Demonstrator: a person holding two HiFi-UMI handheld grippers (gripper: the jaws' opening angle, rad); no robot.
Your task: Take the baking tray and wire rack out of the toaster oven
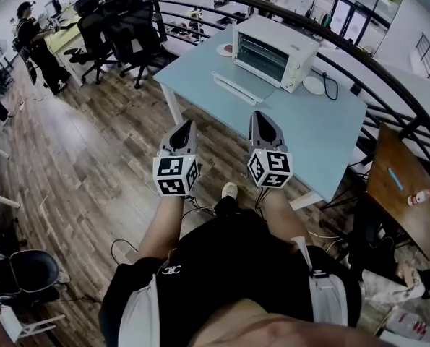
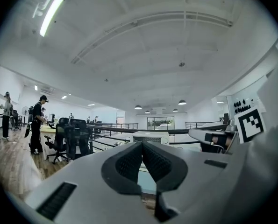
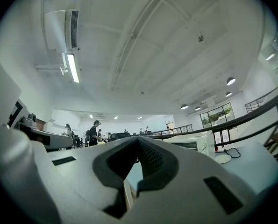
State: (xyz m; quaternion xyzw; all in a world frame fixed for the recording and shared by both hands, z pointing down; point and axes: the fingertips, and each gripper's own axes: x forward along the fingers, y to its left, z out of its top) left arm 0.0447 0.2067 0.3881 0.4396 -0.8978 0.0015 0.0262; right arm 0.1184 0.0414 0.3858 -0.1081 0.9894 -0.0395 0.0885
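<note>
Item: toaster oven (image 1: pixel 274 51), white, standing on the pale blue table (image 1: pixel 301 125), well ahead of us.

Contents: baking tray and wire rack. We judge both to be inside; we make out only faint bars behind the oven's front and cannot tell the two apart.

Tools: left gripper (image 1: pixel 188 124), jaws pressed together with nothing between them; right gripper (image 1: pixel 259 116), likewise closed and empty. Both are short of the table.

Handling, as we judge it: both pieces are thin metal, stiff, light and slick-edged, likely to tip if gripped off-centre.

Hold: the tray's front rim and the rack's front bar, each at mid-width.
</note>
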